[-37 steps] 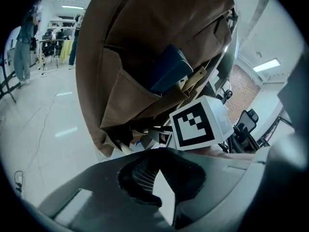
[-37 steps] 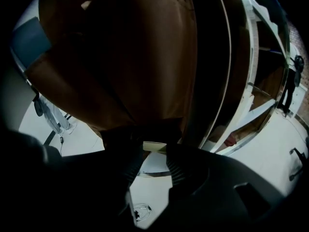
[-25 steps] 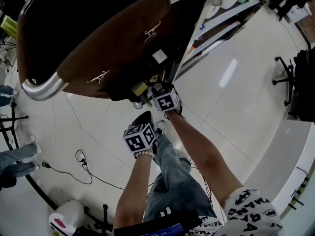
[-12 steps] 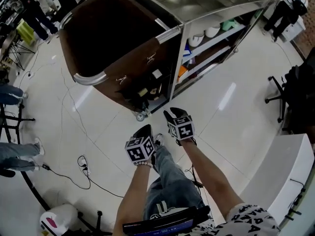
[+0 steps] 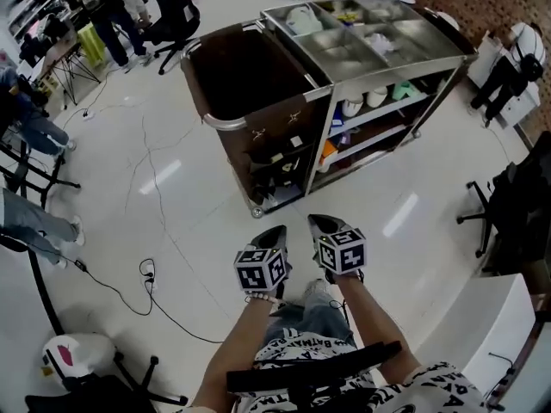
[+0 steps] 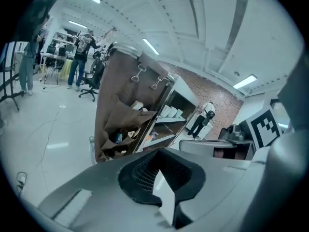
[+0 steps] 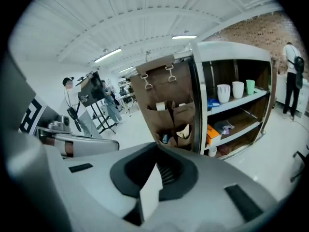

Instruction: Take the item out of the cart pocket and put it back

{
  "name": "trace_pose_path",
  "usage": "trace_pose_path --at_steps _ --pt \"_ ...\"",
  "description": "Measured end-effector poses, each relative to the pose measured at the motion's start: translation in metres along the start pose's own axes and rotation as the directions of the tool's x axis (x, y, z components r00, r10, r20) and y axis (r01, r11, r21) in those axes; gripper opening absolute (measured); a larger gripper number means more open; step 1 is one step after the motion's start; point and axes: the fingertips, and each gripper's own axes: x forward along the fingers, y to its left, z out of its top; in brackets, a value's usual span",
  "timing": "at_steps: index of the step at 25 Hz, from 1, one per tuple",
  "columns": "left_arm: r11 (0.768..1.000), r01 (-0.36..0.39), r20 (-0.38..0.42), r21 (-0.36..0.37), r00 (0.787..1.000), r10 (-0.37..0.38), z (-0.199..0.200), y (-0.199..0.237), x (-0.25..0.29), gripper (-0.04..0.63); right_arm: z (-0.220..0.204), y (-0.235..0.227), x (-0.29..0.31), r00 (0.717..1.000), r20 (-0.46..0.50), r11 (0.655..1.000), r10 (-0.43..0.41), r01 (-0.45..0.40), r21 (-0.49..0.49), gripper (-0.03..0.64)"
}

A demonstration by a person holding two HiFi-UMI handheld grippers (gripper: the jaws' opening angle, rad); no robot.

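Left gripper (image 5: 275, 232), right gripper (image 5: 318, 222): well short of housekeeping cart (image 5: 405, 70). Both jaws fully together, empty; right just closed on nothing. Items lodged in cart's brown side pockets (image 5: 277, 155). Reopen jaws, then approach pocket squarely.

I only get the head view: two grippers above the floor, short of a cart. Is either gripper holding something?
Observer: No. The right gripper has just closed its jaws together, nothing between them.
Operator: And the left one?
Observer: The left gripper is shut and empty too.
Operator: And the cart?
Observer: A white roll pokes from an upper pocket on its side.
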Motion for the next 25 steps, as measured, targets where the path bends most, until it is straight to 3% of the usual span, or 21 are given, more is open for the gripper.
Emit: trace_pose_path --at_steps 4,9,25 --pt "0.999 0.030 0.047 0.023 0.998 -0.031 0.018 -0.031 -0.025 0.000 0.020 0.027 -0.030 0.998 0.007 0.997 0.054 -0.054 -0.053 0.000" --pt "1.000 0.029 0.077 0.001 0.997 -0.029 0.021 -0.053 -0.039 0.000 0.034 0.041 -0.062 0.995 0.032 0.990 0.096 -0.092 -0.107 0.000" --pt "0.999 -0.043 0.140 0.001 0.989 0.042 0.024 -0.089 -0.045 0.000 0.048 0.026 -0.095 0.982 0.083 0.976 0.170 -0.156 -0.152 0.000"
